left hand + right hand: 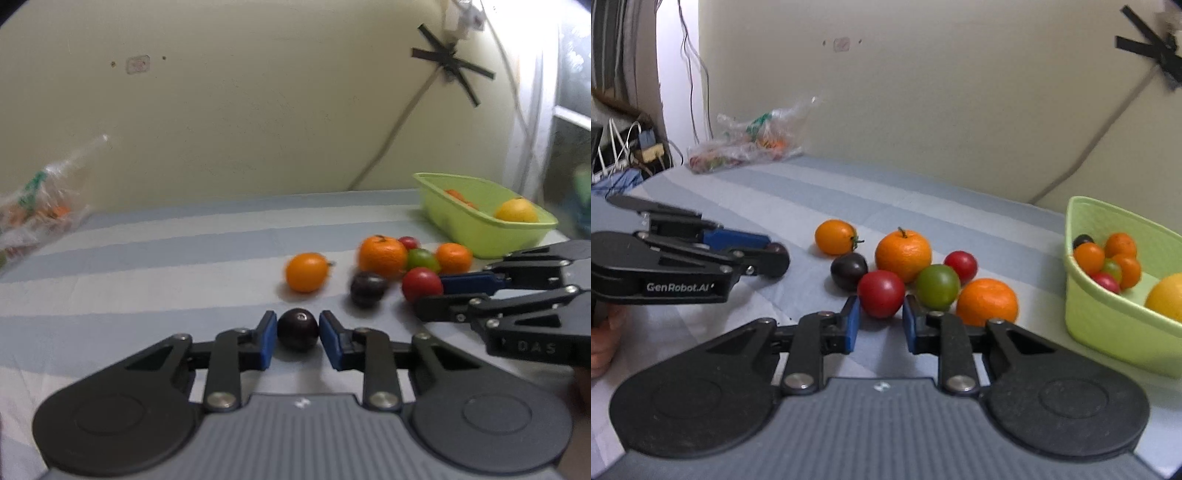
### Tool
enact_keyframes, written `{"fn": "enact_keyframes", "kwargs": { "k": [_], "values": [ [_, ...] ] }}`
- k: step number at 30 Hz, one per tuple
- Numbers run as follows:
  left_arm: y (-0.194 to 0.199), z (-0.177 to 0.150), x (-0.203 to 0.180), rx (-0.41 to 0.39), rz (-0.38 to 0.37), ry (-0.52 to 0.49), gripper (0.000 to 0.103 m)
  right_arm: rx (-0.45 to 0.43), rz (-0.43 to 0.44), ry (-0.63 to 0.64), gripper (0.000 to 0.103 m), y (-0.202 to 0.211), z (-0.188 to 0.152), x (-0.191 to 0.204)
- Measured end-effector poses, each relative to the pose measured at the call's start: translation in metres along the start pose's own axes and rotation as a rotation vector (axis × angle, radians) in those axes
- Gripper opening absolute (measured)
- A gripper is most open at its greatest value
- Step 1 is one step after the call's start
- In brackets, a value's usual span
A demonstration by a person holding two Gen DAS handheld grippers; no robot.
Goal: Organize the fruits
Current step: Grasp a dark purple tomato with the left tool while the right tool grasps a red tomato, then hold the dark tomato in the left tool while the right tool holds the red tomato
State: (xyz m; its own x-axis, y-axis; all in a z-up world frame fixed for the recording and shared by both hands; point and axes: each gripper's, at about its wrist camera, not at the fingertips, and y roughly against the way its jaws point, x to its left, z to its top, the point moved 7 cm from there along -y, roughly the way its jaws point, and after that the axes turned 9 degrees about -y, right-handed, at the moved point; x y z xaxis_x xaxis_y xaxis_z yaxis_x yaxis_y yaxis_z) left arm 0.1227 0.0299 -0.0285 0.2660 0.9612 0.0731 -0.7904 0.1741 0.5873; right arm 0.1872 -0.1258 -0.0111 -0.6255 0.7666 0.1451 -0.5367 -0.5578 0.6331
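My left gripper (pixel 297 326) has its blue pads against both sides of a dark purple plum (pixel 297 329) on the striped cloth. My right gripper (pixel 880 310) is open with a red tomato (pixel 881 298) between its fingertips, small gaps at each side. Around it lie a second dark plum (pixel 848 270), a large orange (pixel 903 254), a green tomato (pixel 937 286), a small red tomato (pixel 961 265), a mandarin (pixel 987 301) and an orange tomato (pixel 835 236). A green basket (pixel 1108 325) at the right holds several fruits.
A clear plastic bag (pixel 746 142) with produce lies at the far left by the wall. A cable (pixel 1089 147) hangs down the wall behind the basket. The striped cloth (pixel 798 192) covers the table. Cables and clutter (pixel 628 155) sit past the left edge.
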Motion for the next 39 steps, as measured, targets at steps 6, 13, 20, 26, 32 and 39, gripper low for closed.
{"fn": "enact_keyframes", "kwargs": {
  "k": [6, 13, 20, 26, 32, 39],
  "values": [
    [0.009, 0.005, -0.029, -0.025, -0.13, -0.005, 0.026, -0.025, 0.003, -0.058, 0.027, 0.035, -0.018, -0.018],
    [-0.003, 0.013, -0.083, -0.009, -0.276, -0.031, 0.026, -0.109, -0.073, -0.185, 0.027, 0.072, -0.03, -0.06],
    [-0.006, 0.009, -0.106, -0.019, -0.198, -0.106, 0.031, -0.137, -0.097, -0.277, 0.028, 0.08, -0.033, -0.079],
    [-0.012, 0.009, -0.108, 0.01, -0.136, -0.116, 0.045, -0.062, -0.121, -0.238, 0.031, 0.067, -0.037, -0.076],
    [-0.014, 0.009, -0.113, 0.022, -0.095, -0.132, 0.045, -0.055, -0.121, -0.242, 0.031, 0.067, -0.039, -0.078],
    [-0.013, 0.008, -0.114, 0.025, -0.076, -0.141, 0.045, -0.057, -0.117, -0.246, 0.031, 0.068, -0.039, -0.077]
  ]
}}
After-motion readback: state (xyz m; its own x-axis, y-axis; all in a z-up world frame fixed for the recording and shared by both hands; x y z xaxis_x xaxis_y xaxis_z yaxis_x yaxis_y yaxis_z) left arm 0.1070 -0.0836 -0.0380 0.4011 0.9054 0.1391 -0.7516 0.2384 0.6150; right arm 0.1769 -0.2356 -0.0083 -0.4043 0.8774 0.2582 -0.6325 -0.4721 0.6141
